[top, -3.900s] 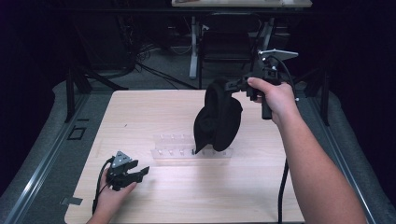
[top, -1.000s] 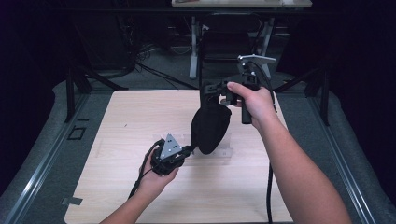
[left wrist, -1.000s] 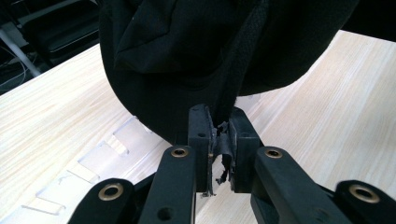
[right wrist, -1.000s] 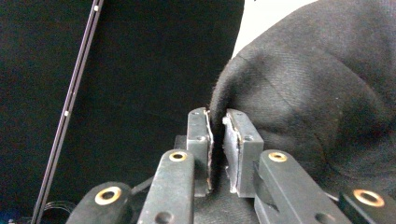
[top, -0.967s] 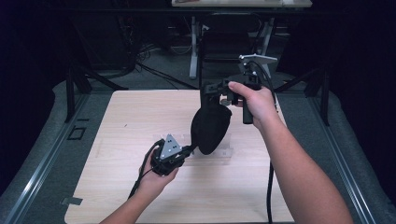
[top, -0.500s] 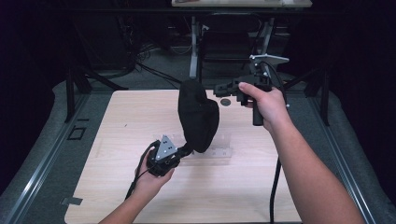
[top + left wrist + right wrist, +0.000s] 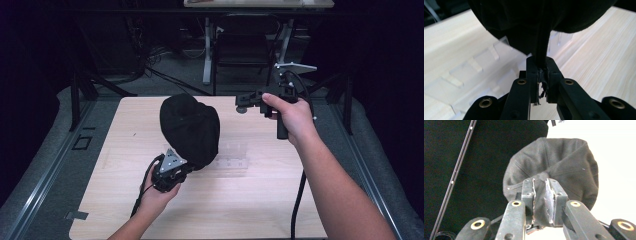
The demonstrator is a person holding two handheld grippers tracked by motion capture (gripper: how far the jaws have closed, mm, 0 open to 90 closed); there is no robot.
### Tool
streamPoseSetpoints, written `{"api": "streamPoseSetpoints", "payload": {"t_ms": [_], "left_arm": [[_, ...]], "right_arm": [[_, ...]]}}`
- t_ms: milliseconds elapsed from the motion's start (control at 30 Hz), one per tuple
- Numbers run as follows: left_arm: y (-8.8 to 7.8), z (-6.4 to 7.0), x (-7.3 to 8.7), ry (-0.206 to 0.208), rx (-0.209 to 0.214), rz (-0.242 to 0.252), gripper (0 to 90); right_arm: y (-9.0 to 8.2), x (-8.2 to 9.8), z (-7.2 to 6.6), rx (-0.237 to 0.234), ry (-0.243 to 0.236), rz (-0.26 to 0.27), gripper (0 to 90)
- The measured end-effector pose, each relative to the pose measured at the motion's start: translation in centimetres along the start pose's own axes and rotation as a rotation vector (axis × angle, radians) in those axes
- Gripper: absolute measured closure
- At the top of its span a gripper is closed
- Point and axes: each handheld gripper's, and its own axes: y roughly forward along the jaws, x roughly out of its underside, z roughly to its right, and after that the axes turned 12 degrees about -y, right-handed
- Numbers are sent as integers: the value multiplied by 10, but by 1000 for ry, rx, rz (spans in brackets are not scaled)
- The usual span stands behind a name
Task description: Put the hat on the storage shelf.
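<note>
Left gripper (image 7: pixel 541 72) pinches rounded black fabric cap (image 7: pixel 190 130).

Cap (image 7: pixel 190 129) on table (image 7: pixel 280 200), above clear rack (image 7: pixel 232 159), left of right gripper (image 7: pixel 242 103).

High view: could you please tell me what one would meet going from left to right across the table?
black cap → clear rack → right hand. The left gripper overlaps the cap's span, so I have left it out of the order.

No text, label or number can be read anywhere.
</note>
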Motion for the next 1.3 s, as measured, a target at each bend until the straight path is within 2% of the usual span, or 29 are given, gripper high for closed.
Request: {"api": "streamPoseSetpoints", "payload": {"t_ms": [33, 67, 133, 233, 267, 300, 333, 367, 433, 533, 667, 800, 867, 1033, 1100, 1200, 1300], "left_arm": [[2, -2, 5, -23, 4, 1, 843], [2, -6, 8, -35, 13, 2, 841], [3, -9, 13, -46, 28, 11, 841], [3, -7, 14, -30, 16, 5, 841], [3, -5, 15, -47, 13, 1, 840], [3, -5, 15, -47, 13, 1, 840], [3, -7, 15, -29, 11, -1, 837], [3, -7, 15, -29, 11, -1, 835], [3, -8, 16, -50, 16, 4, 831], [2, -8, 16, -49, 9, -3, 819], [-1, -8, 17, -46, -14, -18, 749], [-5, -9, 17, -60, -23, -11, 666], [-10, -12, 17, -70, -23, -16, 615], [-27, -22, 20, -118, -29, 3, 522], [-30, -26, 21, -129, -31, 3, 505], [-40, -37, 27, -179, -43, 8, 487], [-44, -42, 30, -196, -56, 11, 470]], "right_arm": [[-3, 0, 1, -22, -5, -25, 772], [-1, 1, 1, -1, 0, -1, 772], [-3, 2, 1, 14, -8, -4, 771], [-6, 3, 2, 30, -10, 4, 766], [-8, 4, 3, 33, -10, 7, 766], [-8, 4, 3, 33, -10, 7, 766], [-10, 5, 2, 41, -12, 14, 764], [-11, 5, 2, 46, -17, 11, 763], [-12, 6, 2, 58, -24, 8, 758], [-14, 9, 2, 65, -30, 7, 755], [-18, 11, 2, 96, -46, 6, 754], [-21, 13, 1, 109, -54, 3, 754], [-25, 16, 0, 136, -78, 4, 737], [-29, 24, -2, 189, -125, 2, 708], [-30, 27, -3, 213, -138, -3, 703], [-32, 31, -3, 243, -152, -21, 704], [-33, 35, -3, 265, -162, -40, 704]]}}
